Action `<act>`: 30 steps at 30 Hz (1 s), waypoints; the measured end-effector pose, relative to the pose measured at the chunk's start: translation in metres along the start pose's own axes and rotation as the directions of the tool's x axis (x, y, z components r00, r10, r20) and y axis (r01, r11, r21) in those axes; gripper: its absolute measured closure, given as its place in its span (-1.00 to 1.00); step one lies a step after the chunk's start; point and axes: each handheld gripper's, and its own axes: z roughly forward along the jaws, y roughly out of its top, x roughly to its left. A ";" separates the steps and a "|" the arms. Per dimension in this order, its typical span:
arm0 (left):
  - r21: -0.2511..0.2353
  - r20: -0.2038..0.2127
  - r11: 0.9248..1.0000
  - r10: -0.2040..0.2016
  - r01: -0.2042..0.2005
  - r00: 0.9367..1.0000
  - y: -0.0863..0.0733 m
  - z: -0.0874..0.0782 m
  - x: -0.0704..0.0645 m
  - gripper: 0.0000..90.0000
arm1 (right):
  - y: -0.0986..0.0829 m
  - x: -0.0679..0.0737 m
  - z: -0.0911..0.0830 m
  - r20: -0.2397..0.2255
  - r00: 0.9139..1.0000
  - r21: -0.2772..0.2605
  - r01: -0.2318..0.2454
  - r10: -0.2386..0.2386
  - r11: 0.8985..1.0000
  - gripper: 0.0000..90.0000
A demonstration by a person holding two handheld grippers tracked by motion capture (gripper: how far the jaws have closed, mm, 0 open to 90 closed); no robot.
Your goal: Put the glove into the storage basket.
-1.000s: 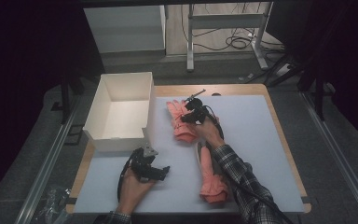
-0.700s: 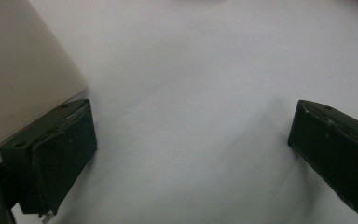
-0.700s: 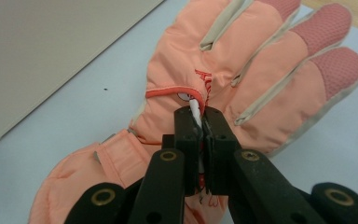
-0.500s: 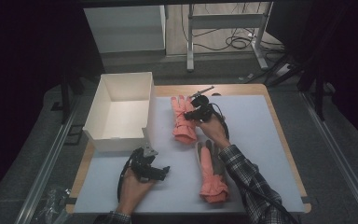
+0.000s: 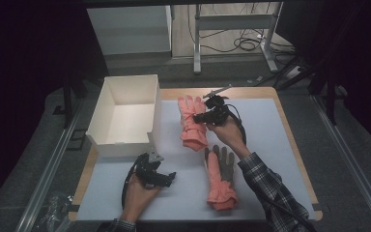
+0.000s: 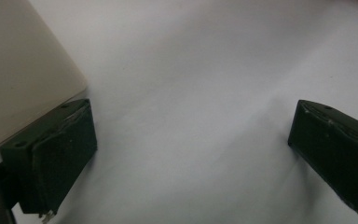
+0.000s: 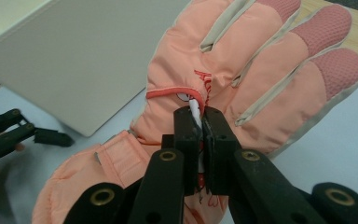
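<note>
One pink glove (image 7: 242,79) pinched in the right gripper (image 7: 203,122), beside the white box (image 7: 74,60); left gripper (image 6: 191,154) spread

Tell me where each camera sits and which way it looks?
High view: above the table, looking forward and down; both forearms, left gripper and right gripper show.
Left gripper view: rides the left gripper, facing the table beside the white box; its black fingers stand apart.
Right gripper view: rides the right gripper, facing the pink glove it pinches.
Shared: the high and right gripper views both show this glove and the box.
</note>
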 end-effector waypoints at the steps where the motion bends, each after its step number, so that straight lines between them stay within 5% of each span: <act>1: 0.000 0.000 1.000 0.000 0.000 1.000 0.000 0.000 0.000 -0.98 | -0.001 0.001 -0.003 -0.002 1.000 -0.004 0.000 0.000 1.000 0.89; 13: -0.003 -0.003 1.000 0.000 0.000 1.000 0.000 0.000 0.000 -0.98 | -0.024 0.017 -0.056 -0.008 1.000 -0.035 -0.012 0.012 0.999 0.88; 30: 0.003 0.000 1.000 0.002 -0.002 1.000 0.000 0.000 0.000 -0.98 | -0.096 0.049 -0.113 0.011 0.999 -0.039 -0.047 0.047 0.998 0.88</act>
